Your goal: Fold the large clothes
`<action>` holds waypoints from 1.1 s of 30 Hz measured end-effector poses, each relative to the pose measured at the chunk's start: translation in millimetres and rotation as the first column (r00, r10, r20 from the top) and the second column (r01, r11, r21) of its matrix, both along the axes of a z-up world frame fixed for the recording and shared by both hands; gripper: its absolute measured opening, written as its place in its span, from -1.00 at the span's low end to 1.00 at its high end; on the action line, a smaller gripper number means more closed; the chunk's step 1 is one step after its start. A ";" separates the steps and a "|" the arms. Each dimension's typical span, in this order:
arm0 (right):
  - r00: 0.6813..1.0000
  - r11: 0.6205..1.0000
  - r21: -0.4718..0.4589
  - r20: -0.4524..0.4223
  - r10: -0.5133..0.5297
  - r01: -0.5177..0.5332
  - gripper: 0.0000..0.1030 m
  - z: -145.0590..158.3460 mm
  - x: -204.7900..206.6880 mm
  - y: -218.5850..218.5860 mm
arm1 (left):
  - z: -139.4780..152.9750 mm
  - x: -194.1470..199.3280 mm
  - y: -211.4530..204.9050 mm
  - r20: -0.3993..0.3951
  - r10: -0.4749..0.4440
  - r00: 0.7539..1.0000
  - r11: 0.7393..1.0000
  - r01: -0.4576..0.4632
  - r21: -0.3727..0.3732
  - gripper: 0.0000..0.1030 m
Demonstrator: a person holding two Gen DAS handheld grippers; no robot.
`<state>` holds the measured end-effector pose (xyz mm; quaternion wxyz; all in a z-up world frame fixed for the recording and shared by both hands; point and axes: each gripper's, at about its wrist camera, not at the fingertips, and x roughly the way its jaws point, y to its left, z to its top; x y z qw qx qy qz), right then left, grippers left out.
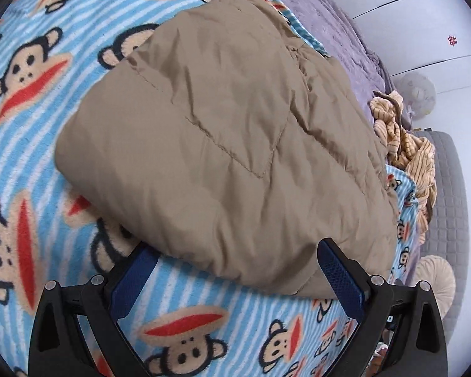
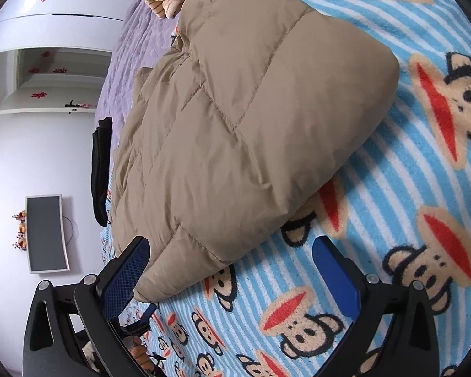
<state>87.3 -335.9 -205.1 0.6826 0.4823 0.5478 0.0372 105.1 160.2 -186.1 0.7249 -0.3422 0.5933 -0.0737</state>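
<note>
A tan quilted puffer jacket [image 1: 223, 138] lies folded in a thick bundle on a blue striped monkey-print blanket [image 1: 31, 100]. My left gripper [image 1: 238, 279] is open and empty, its blue-padded fingers [image 1: 342, 279] straddling the jacket's near edge. In the right wrist view the same jacket [image 2: 251, 119] fills the middle. My right gripper [image 2: 232, 270] is open and empty, with its left finger [image 2: 125, 276] beside the jacket's near corner and the right one over bare blanket [image 2: 408, 188]. The other gripper's tip [image 2: 144, 320] shows low between the fingers.
A crumpled yellow striped garment [image 1: 405, 144] lies past the jacket on a purple bedspread [image 1: 329, 31]. A dark garment [image 2: 102, 169] hangs at the bed's edge. White wardrobe doors [image 1: 424, 15], a grey padded seat [image 1: 446, 207] and a wall screen [image 2: 45, 232] stand beyond the bed.
</note>
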 end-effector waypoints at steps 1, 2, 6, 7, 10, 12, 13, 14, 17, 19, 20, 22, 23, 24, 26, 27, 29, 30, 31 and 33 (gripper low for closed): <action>1.000 1.000 0.018 0.000 -0.011 0.011 1.00 -3.1 2.6 -1.9 | -4.8 1.3 -0.9 -0.003 0.005 1.000 1.000 -0.005 -0.013 0.97; 1.000 0.999 0.034 -0.001 -0.021 0.021 1.00 -5.3 4.6 -1.8 | -9.5 4.3 -1.7 -0.006 0.012 1.000 1.000 -0.012 -0.018 0.97; 0.999 0.994 0.099 -0.006 -0.047 0.048 1.00 -20.1 16.6 -1.9 | -11.1 21.2 -1.9 0.023 0.045 0.999 0.999 -0.045 -0.013 0.97; 0.999 0.992 0.115 -0.007 -0.051 0.051 1.00 -23.5 20.7 -1.0 | -6.9 28.3 -1.5 0.043 0.060 0.997 0.998 -0.059 -0.016 0.97; 0.998 0.986 0.158 0.014 -0.061 0.058 1.00 -27.4 35.2 1.7 | -3.3 48.5 3.1 0.069 0.113 0.991 0.993 -0.112 -0.031 0.97; 0.996 0.983 0.177 0.054 -0.066 0.055 1.00 -24.5 46.5 3.4 | -9.3 57.6 6.8 0.073 0.134 0.988 0.991 -0.134 -0.001 0.97; 0.995 0.981 0.185 0.067 -0.068 0.054 1.00 -24.4 51.6 3.3 | -14.1 61.3 5.9 0.071 0.142 0.987 0.989 -0.144 0.020 0.97; 0.995 0.980 0.192 0.070 -0.068 0.054 1.00 -26.2 55.8 5.1 | -20.2 63.8 7.0 0.063 0.154 0.986 0.987 -0.156 0.029 0.97; 0.998 0.976 0.214 0.031 -0.060 0.052 1.00 -48.7 63.2 10.3 | -23.8 67.0 7.4 0.065 0.200 0.978 0.977 -0.204 0.059 0.62; 0.997 0.973 0.218 0.004 -0.075 0.072 1.00 -60.6 63.6 10.2 | -16.3 68.1 6.7 0.102 0.177 0.979 0.981 -0.184 0.058 -0.07; 0.996 0.972 0.219 -0.002 -0.086 0.084 0.99 -61.1 63.4 9.5 | -11.7 68.4 5.9 0.115 0.165 0.980 0.983 -0.172 0.057 -0.31; 0.995 0.974 0.203 -0.021 -0.098 0.100 0.59 -57.9 62.5 8.9 | 5.0 67.3 0.4 0.164 0.114 0.980 0.984 -0.134 0.116 -0.53; 0.995 0.975 0.201 -0.026 -0.093 0.097 0.04 -56.5 61.8 8.6 | 14.1 66.2 -3.1 0.186 0.084 0.979 0.982 -0.113 0.149 -0.59; 0.995 0.971 0.217 -0.023 -0.095 0.098 -0.04 -54.9 60.2 8.3 | 24.6 63.6 -7.0 0.212 0.052 0.976 0.979 -0.092 0.180 -0.62; 0.995 0.970 0.222 -0.001 -0.100 0.097 -0.37 -45.9 55.3 7.3 | 44.8 57.7 -13.4 0.254 -0.002 0.967 0.972 -0.058 0.228 -0.63; 0.995 0.971 0.220 0.014 -0.096 0.091 -0.41 -39.3 52.3 6.8 | 53.2 53.7 -14.5 0.271 -0.025 0.962 0.969 -0.043 0.242 -0.63; 0.995 0.973 0.215 0.040 -0.094 0.083 -0.48 -25.8 44.0 5.5 | 67.4 44.4 -12.2 0.293 -0.057 0.954 0.970 -0.017 0.244 -0.63; 0.994 0.973 0.215 0.049 -0.095 0.082 -0.49 -20.3 39.3 4.9 | 72.6 39.1 -11.3 0.298 -0.069 0.952 0.971 -0.004 0.239 -0.63; 0.994 0.973 0.214 0.056 -0.097 0.082 -0.49 -14.7 32.8 5.0 | 76.5 33.5 -9.6 0.301 -0.084 0.950 0.971 0.011 0.238 -0.63; 0.993 0.975 0.208 0.062 -0.098 0.083 -0.49 -6.0 18.0 6.4 | 81.9 20.3 -8.6 0.302 -0.122 0.946 0.968 0.045 0.248 -0.63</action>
